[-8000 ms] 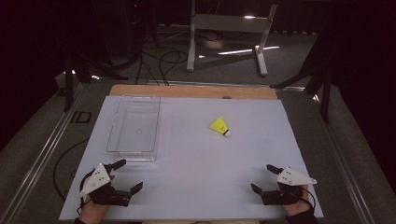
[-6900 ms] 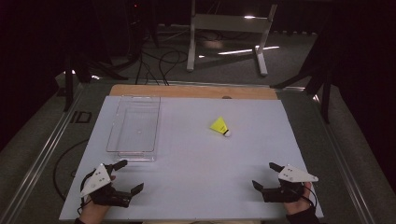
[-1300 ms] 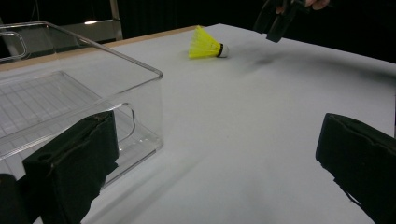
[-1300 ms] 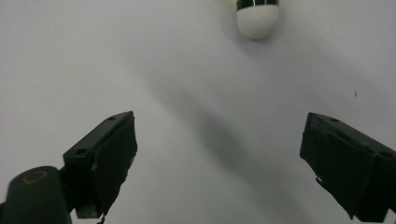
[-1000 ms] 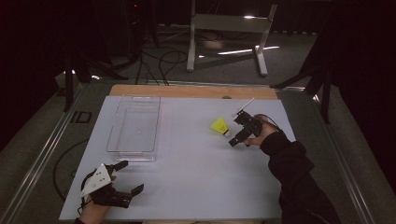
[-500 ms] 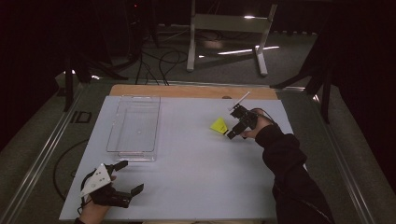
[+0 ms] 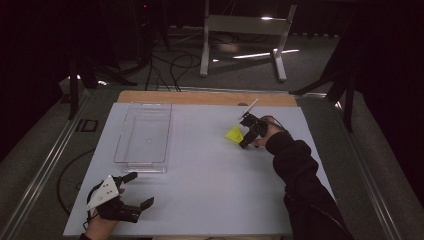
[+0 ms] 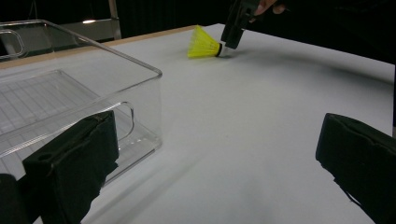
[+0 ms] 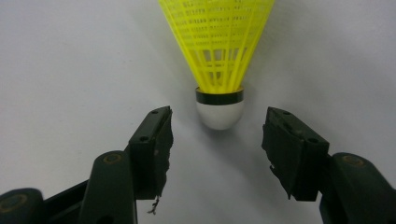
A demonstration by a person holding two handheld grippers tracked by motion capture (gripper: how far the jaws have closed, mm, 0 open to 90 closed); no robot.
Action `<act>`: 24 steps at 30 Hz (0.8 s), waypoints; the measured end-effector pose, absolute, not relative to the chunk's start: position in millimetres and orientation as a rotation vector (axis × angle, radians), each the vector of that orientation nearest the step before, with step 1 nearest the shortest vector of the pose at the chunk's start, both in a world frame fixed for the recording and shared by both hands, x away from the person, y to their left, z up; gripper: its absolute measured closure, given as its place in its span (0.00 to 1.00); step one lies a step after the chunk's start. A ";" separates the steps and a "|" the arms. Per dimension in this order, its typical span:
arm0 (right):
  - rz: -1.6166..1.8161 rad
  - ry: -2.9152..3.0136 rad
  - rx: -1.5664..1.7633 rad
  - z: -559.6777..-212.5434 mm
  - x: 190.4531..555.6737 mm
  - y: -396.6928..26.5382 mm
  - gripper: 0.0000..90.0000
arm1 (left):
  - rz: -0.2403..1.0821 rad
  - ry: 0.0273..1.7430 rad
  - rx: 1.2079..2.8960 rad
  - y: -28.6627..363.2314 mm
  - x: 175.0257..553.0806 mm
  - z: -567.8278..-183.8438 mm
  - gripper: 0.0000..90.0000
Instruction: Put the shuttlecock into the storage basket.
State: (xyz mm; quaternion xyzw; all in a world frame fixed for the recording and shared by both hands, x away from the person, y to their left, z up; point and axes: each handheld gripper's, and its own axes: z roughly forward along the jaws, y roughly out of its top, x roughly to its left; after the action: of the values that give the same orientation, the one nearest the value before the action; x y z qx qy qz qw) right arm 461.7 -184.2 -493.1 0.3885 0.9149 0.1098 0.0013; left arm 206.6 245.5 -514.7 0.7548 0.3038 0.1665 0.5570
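Two grippers are at work on the white table [image 7: 200,190]. The right gripper [image 9: 217,140] is far out on the table, tipped down at a yellow shuttlecock [image 9: 218,60]. Its two black jaws stand a little way apart and have just been closing. The white round tip of the shuttlecock sits just in front of the gap between them, with space on both sides. The pads do not touch it. The shuttlecock lies on its side on the table, with its yellow net skirt pointing away from the right gripper. From above, the right gripper [image 7: 248,136] sits just beside the shuttlecock [image 7: 233,133], on the right part of the table, toward the far edge. A dark sleeve [image 7: 305,185] runs back from it to the bottom of the picture.

The left gripper [image 7: 131,189] rests near the front left corner of the table, held in a hand [image 7: 97,227]. Its jaws are wide apart with nothing between them. It has a grey three-cornered plate [image 7: 102,191] on top.

Just past the left gripper stands a clear plastic box [image 7: 145,134]. It is open on top and has nothing in it. The box is well apart from the shuttlecock. A strip of wood [image 7: 200,97] runs along the far edge of the table. Behind the table the floor is dark, with a grey metal stand [image 7: 245,35] and some cables [image 7: 175,62] on it.
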 end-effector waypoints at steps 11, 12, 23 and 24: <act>0.304 2.877 1.224 -504.6 470.7 -179.9 0.55 | 0.392 0.719 1.781 245.7 206.6 -514.8 0.00; 0.300 2.875 1.230 -505.6 471.3 -180.1 0.55 | 0.392 0.719 1.781 245.7 206.6 -514.8 0.00; 0.270 2.884 1.191 -511.6 473.0 -178.3 0.68 | 0.392 0.719 1.782 245.6 206.7 -515.0 0.00; 0.260 2.879 1.188 -511.5 472.4 -177.6 0.70 | 0.392 0.717 1.783 245.5 206.7 -515.0 0.00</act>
State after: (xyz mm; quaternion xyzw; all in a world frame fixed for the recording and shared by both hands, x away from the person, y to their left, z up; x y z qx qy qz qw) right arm 472.4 -177.6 -511.5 0.3800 0.9212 0.0833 0.0082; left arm 206.7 245.5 -515.0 0.7553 0.3039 0.1660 0.5565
